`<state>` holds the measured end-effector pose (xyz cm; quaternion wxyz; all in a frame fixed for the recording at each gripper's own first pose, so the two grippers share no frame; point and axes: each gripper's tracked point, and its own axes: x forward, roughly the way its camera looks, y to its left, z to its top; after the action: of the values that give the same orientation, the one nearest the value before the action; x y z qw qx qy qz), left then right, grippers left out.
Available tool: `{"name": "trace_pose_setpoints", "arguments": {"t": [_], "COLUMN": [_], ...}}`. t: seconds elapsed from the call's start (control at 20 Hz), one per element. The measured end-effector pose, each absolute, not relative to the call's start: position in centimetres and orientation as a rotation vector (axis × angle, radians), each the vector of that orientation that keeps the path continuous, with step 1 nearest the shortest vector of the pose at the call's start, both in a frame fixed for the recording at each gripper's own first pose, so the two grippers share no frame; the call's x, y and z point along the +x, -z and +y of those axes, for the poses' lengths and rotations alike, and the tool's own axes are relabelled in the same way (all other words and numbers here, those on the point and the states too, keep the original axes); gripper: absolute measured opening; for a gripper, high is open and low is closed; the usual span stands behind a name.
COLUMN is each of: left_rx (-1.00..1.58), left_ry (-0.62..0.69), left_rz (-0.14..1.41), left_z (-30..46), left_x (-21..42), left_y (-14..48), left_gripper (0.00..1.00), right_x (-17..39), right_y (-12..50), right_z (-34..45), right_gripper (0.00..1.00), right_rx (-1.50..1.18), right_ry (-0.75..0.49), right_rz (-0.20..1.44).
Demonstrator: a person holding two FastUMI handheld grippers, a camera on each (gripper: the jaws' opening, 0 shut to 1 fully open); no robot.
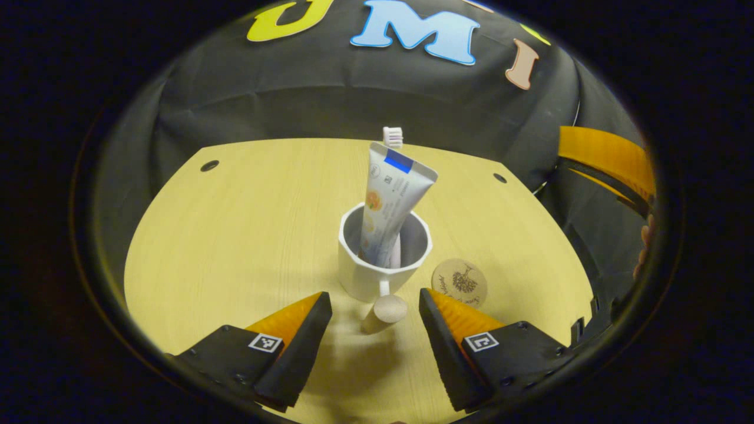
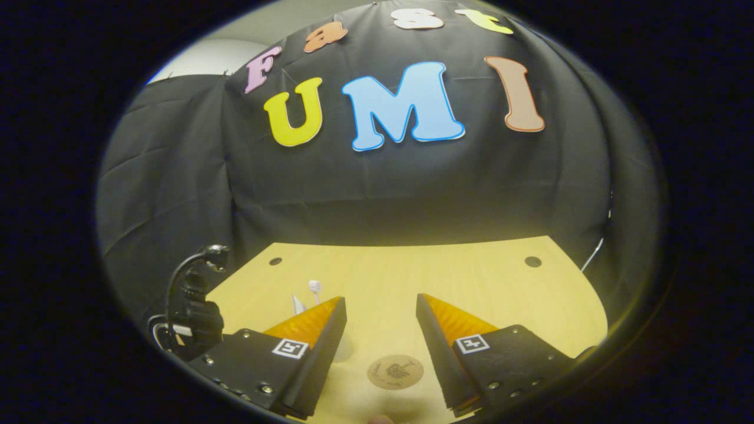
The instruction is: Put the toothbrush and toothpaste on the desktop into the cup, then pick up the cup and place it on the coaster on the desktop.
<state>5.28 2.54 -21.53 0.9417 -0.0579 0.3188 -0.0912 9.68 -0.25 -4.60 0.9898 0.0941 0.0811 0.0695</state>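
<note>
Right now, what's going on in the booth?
A person holds a claw in each hand. The toothpaste and toothbrush already stand in the white cup on the table. The left claw is open around the cup's handle, not gripping. The coaster lies bare beside the cup; the right claw hovers open above it.

Dim booth, warm light pooling on the desktop [image 1: 235, 235]; sharp focus, fisheye bending at edges.

Ahead of the left gripper [image 1: 375, 309], the cup [image 1: 384, 259] stands on the table [image 1: 235, 235] with its handle [image 1: 386, 312] between the spread fingers. The toothpaste [image 1: 389, 206] stands in the cup, the toothbrush [image 1: 393, 137] behind it. The coaster [image 1: 459, 282] lies just right of the cup.
</note>
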Motion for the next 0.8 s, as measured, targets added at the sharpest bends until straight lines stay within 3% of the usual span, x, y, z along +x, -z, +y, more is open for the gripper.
{"name": "trace_pose_setpoints", "arguments": {"t": [0.05, 0.15, 0.2, 0.3, 0.4, 0.55, 0.6, 0.65, 0.7, 0.75, 0.8], "left_rx": [-0.116, -0.119, -0.115, -0.113, -0.109, -0.091, -0.084, -0.072, -0.062, -0.054, -0.05], "left_ry": [0.189, 0.185, 0.18, 0.179, 0.18, 0.176, 0.176, 0.168, 0.171, 0.171, 0.173], "left_rz": [0.661, 0.687, 0.698, 0.723, 0.749, 0.774, 0.78, 0.786, 0.787, 0.79, 0.793], "left_z": [2.5, 2.5, 2.5, 2.5, 2.2, 1.8, 1.7, 1.7, 1.5, 1.5, 1.6], "left_x": [5.6, 6.1, 6.3, 6.6, 6.8, 7.1, 7.1, 7.0, 7.2, 7.2, 7.3], "left_y": [21.6, 22.0, 22.2, 22.4, 22.7, 23.1, 23.2, 23.2, 23.3, 23.3, 23.4], "left_gripper": [1.0, 0.87, 0.73, 0.75, 0.63, 0.58, 0.52, 0.46, 0.4, 0.39, 0.39], "right_x": [9.2, 8.5, 8.2, 7.9, 7.6, 7.3, 7.2, 7.0, 6.9, 6.9, 6.8], "right_y": [4.6, 4.8, 5.0, 5.4, 6.0, 6.4, 6.7, 6.8, 7.1, 7.2, 7.3], "right_z": [-0.7, -1.6, -1.9, -2.6, -2.9, -3.6, -3.8, -4.0, -4.2, -4.5, -4.7], "right_gripper": [0.76, 0.76, 0.76, 0.76, 0.76, 0.76, 0.71, 0.76, 0.71, 0.76, 0.71], "right_rx": [0.185, 0.183, 0.183, 0.185, 0.192, 0.201, 0.202, 0.201, 0.2, 0.2, 0.2], "right_ry": [-0.128, -0.109, -0.101, -0.086, -0.078, -0.064, -0.06, -0.056, -0.052, -0.048, -0.044], "right_rz": [0.164, 0.165, 0.167, 0.176, 0.19, 0.202, 0.206, 0.21, 0.216, 0.22, 0.223]}}
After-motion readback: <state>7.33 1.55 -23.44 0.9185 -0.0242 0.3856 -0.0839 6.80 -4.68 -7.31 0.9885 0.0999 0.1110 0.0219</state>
